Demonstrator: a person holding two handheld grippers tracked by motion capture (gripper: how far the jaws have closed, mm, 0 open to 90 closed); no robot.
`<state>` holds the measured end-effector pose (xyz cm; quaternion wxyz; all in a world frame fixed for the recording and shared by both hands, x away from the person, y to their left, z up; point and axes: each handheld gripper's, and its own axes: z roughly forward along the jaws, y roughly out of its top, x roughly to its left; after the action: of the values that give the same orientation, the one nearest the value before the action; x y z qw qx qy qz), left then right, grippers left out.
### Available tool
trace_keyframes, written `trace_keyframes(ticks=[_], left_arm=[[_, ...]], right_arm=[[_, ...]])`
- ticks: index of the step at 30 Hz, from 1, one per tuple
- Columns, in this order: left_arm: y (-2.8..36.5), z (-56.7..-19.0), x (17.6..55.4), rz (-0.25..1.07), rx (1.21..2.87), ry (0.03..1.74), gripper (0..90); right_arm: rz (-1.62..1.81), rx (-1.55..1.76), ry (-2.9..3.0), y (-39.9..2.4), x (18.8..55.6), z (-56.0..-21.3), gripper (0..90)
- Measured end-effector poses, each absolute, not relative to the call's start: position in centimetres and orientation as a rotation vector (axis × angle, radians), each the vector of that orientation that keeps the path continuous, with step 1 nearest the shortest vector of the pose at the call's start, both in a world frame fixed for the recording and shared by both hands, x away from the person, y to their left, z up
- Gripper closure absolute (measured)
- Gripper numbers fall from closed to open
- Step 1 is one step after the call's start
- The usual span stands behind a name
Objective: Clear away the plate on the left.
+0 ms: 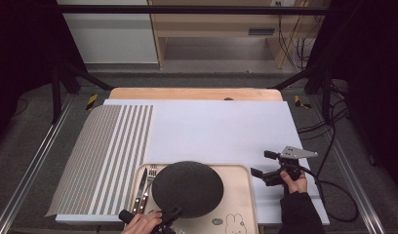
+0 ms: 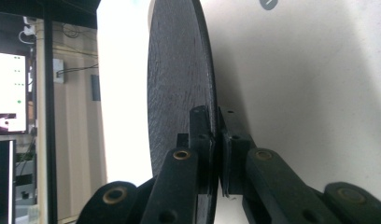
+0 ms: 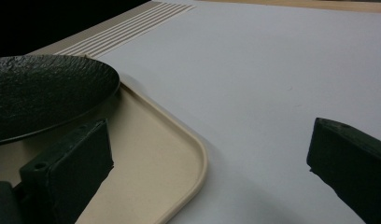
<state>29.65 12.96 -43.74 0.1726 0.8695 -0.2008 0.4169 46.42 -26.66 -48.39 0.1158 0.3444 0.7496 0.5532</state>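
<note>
A round black plate [image 1: 187, 187] with a rough surface sits over a beige tray [image 1: 246, 195] at the table's near edge. My left gripper [image 1: 173, 213], held in a hand at the bottom, is shut on the plate's near rim. In the left gripper view the plate [image 2: 179, 84] stands edge-on, with the left gripper [image 2: 215, 121] pinching its rim between both pads. My right gripper [image 1: 262, 164] hovers just right of the tray, open and holding nothing. In the right gripper view the right gripper [image 3: 209, 144] spans the tray's corner [image 3: 165, 154], and the plate [image 3: 44, 88] lies to the left.
A fork [image 1: 150, 178] and a knife [image 1: 141, 187] lie on the tray's left side beside the plate. A striped placemat [image 1: 109, 156] covers the table's left part and a white mat [image 1: 221, 131] the middle. A rabbit drawing [image 1: 232, 224] marks the tray's near right.
</note>
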Motion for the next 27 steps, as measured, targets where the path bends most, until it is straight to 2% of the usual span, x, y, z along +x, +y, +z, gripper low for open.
trace_keyframes(ticks=[27], left_arm=[[12.5, -44.7, 29.5, 1.092, 2.522, -0.611, 85.9]], right_arm=[[1.623, 1.007, 2.196, -26.7, 46.4, -48.4, 0.4]])
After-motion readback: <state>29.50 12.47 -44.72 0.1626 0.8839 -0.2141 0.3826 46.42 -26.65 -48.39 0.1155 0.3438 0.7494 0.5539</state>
